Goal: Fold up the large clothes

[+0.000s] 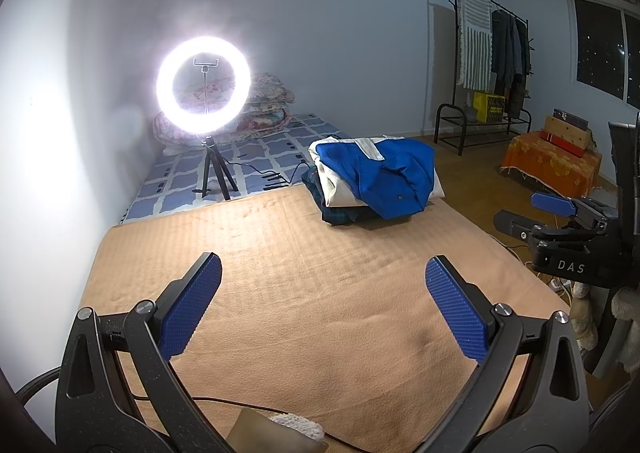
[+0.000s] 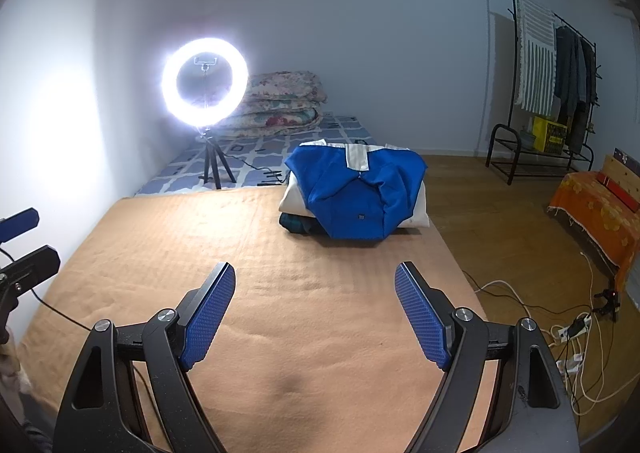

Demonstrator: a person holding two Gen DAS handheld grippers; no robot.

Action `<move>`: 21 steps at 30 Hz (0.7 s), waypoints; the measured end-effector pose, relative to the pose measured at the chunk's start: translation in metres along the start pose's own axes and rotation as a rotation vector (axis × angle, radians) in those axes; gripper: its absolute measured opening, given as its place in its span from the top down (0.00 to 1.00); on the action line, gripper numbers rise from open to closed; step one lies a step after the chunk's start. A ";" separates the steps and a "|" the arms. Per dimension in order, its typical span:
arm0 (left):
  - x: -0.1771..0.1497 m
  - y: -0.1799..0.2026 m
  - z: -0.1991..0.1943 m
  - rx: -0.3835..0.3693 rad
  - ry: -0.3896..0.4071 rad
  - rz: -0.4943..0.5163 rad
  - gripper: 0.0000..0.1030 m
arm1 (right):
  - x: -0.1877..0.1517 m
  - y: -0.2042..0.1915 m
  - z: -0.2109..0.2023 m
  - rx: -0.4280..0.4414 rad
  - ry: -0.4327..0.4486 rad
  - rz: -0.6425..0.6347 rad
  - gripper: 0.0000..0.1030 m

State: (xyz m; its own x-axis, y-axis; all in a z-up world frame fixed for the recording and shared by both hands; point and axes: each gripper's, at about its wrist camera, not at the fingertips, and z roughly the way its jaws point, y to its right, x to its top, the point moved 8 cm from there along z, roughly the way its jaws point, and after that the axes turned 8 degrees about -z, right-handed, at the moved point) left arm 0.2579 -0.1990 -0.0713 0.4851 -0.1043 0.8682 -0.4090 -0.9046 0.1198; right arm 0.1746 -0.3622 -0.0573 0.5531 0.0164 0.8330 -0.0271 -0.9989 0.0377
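A pile of folded clothes (image 1: 376, 181) (image 2: 356, 193) rests at the far right end of the tan blanket (image 1: 304, 293) (image 2: 312, 313); a blue and white garment lies on top, dark ones beneath. My left gripper (image 1: 324, 273) hovers open over the bare blanket, well short of the pile, with nothing between its fingers. My right gripper (image 2: 315, 283) is open too, empty, also short of the pile. The right gripper's side shows at the right edge of the left wrist view (image 1: 560, 213); the left gripper's fingers (image 2: 24, 237) show at the left edge of the right wrist view.
A lit ring light on a tripod (image 1: 204, 93) (image 2: 205, 83) stands on the patterned mattress behind the blanket, beside folded quilts (image 2: 280, 101). A clothes rack (image 1: 492, 65) (image 2: 552, 69) and an orange-covered bench (image 2: 600, 213) stand right. Cables and a power strip (image 2: 568, 329) lie on the floor.
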 end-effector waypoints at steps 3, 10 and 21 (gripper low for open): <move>0.000 0.000 0.000 0.002 0.002 0.003 0.00 | 0.000 -0.002 0.001 0.004 -0.003 -0.008 0.20; 0.000 0.002 -0.001 0.001 0.002 0.005 0.00 | 0.001 -0.002 0.000 0.006 0.000 -0.010 0.20; 0.001 0.002 -0.002 0.005 0.005 0.011 0.00 | 0.001 -0.003 0.000 0.007 -0.001 -0.013 0.20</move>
State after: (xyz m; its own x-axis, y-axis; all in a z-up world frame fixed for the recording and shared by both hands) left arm 0.2560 -0.2004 -0.0698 0.4771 -0.1119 0.8717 -0.4102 -0.9055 0.1083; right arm 0.1758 -0.3587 -0.0566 0.5542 0.0293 0.8319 -0.0143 -0.9989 0.0447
